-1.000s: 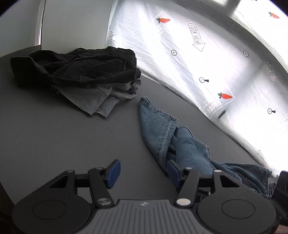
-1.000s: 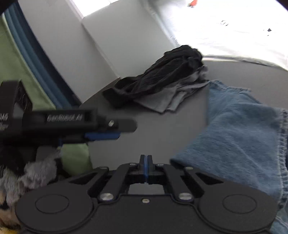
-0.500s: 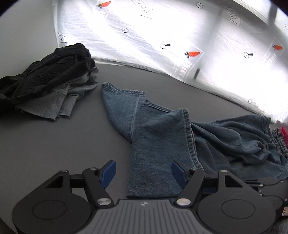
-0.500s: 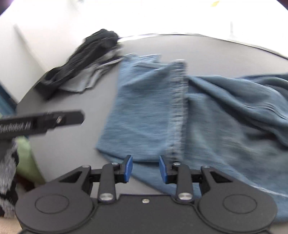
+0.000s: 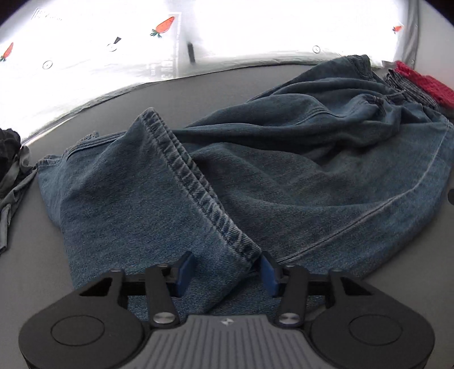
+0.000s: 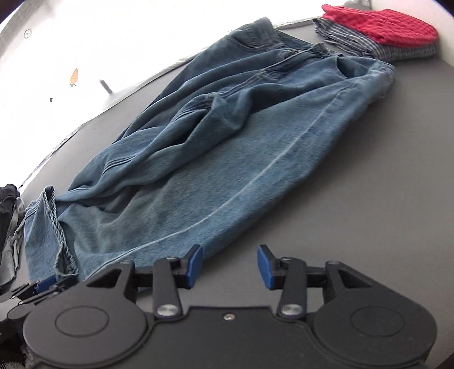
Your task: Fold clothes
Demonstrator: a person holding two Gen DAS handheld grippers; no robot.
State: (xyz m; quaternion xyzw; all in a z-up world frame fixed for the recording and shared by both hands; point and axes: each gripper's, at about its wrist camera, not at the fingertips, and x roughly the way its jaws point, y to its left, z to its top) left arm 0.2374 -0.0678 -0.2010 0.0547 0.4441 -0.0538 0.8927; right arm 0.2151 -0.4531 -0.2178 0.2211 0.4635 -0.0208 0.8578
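Your jeans (image 6: pixel 227 159) lie sprawled and rumpled across the grey table (image 6: pixel 369 198), waistband end toward the far right corner and the leg cuffs toward the near left. In your left hand, the left gripper (image 5: pixel 227 269) is down over the nearer cuff (image 5: pixel 193 193): the stitched hem runs right between its blue pads (image 5: pixel 184 269), and the jaws are closing on that denim, though the pads do not look pressed against it; there is a gap on each side. In your right hand, the right gripper (image 6: pixel 229 265) sits at the near edge of the lower leg, its jaws opening. Only bare table shows between its blue pads (image 6: pixel 195 264), and the left pad is just at the fabric's edge, so it holds nothing. At the far right corner, a red knitted cloth (image 6: pixel 383 25) rests folded on top of a striped garment (image 6: pixel 354 42), just beside the waistband. At the left edge you can see part of a pile of dark and grey clothes (image 5: pixel 11 164), touching or nearly touching the farther cuff. Behind the table hangs a bright white sheet (image 5: pixel 113 56) printed with small carrots.
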